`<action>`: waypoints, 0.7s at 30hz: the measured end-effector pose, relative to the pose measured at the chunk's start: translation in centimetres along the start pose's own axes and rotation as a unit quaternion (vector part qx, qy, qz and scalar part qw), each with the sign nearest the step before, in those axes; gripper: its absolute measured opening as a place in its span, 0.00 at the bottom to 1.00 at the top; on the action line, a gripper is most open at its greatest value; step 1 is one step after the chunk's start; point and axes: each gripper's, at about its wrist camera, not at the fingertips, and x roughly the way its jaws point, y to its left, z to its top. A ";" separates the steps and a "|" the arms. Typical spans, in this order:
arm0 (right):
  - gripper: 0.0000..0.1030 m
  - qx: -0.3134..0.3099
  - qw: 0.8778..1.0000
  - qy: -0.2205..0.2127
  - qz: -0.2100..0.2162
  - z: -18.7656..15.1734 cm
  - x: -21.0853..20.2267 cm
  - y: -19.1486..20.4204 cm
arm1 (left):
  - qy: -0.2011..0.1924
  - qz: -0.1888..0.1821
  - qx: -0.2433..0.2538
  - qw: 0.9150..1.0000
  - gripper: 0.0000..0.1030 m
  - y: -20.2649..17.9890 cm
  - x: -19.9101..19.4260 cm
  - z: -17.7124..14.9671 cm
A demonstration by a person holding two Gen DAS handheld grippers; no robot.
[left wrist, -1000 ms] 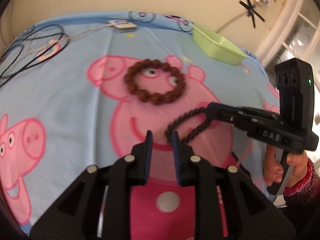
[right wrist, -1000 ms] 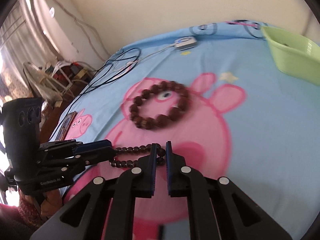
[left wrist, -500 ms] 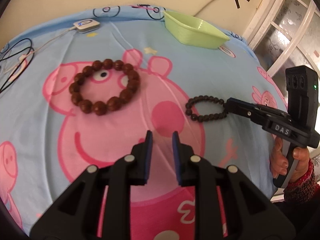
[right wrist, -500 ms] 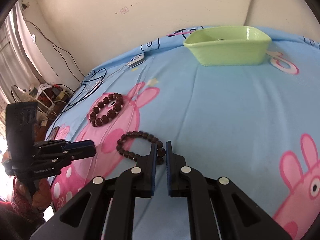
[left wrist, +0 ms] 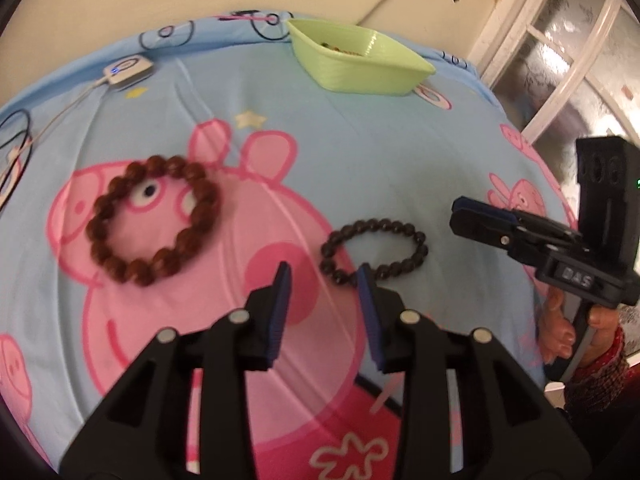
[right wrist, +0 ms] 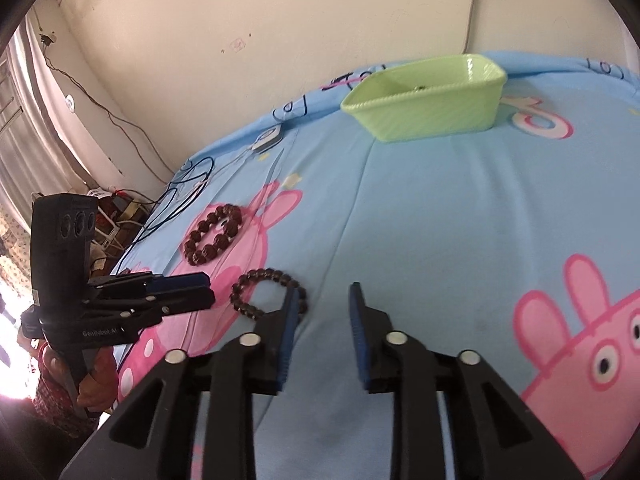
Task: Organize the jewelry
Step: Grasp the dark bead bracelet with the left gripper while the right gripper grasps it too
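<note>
A dark small-bead bracelet point(left wrist: 380, 224) point(right wrist: 264, 274) lies flat on the blue cartoon-pig sheet point(left wrist: 360, 160). Left of it lies a larger brown bead bracelet point(left wrist: 96, 224) point(right wrist: 208, 250). A light green basket point(left wrist: 360, 60) point(right wrist: 424, 100) stands at the far edge with something small inside. My left gripper point(left wrist: 324, 280) hovers over the dark bracelet's near edge, its jaws opening; the pads press on nothing. My right gripper point(right wrist: 324, 298) is just right of that bracelet, jaws opening, with nothing between them. Each gripper also shows from the side in the other's view.
A white puck-shaped device point(left wrist: 128, 70) with a cable and black cords point(left wrist: 16, 140) lies at the sheet's far left. A window point(left wrist: 580, 40) is at the right. A hand point(left wrist: 560, 328) holds the right gripper's handle. Clutter point(right wrist: 116, 208) sits beyond the bed's left edge.
The right gripper pulled the dark bracelet rightward, away from the brown one, then let it go and its jaws parted. The left gripper followed to the right and its jaws widened.
</note>
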 end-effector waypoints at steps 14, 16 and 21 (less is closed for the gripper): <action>0.00 -0.143 0.987 0.055 -0.047 0.2 4.0 4.1 | 0.000 0.032 0.028 0.999 0.08 -0.8 1.5 0.8; 0.00 -0.147 0.986 0.058 -0.043 0.3 4.4 4.2 | 0.001 0.026 0.024 0.999 0.08 -0.7 1.6 1.1; 0.00 -0.111 0.993 0.017 -0.025 2.4 3.2 3.0 | -0.005 -0.003 0.022 1.000 0.08 -1.0 1.5 3.7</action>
